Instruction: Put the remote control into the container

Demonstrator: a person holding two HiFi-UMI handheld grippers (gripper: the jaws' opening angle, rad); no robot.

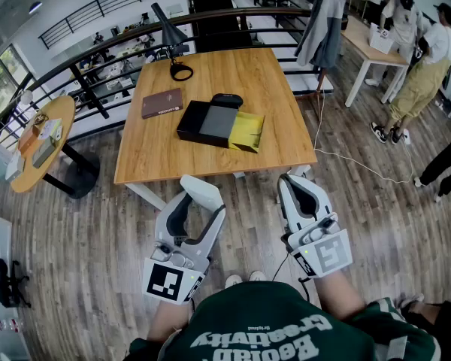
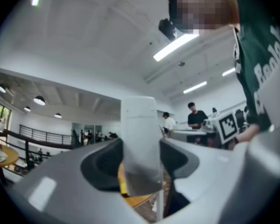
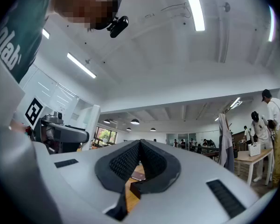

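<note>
The black remote control point(image 1: 226, 99) lies on the wooden table point(image 1: 158, 153), just behind the container point(image 1: 193, 121). The container is a flat black box with a grey insert point(image 1: 219, 125) and a yellow flap point(image 1: 246, 131) folded out to its right. Both grippers hang close to the person's body, in front of the table's near edge and well short of the box. My left gripper point(image 1: 201, 194) point(image 2: 140, 125) stands open with nothing between its jaws. My right gripper point(image 1: 289, 180) point(image 3: 140, 143) is shut and empty, its dark pads meeting at the tip.
A brown notebook point(image 1: 161, 102) lies left of the box. A black desk lamp point(image 1: 171, 28) with a coiled cable point(image 1: 182, 71) stands at the table's far left. A round side table point(image 1: 41, 138) and a railing are at the left. People point(image 1: 425, 66) stand at the right by a white table.
</note>
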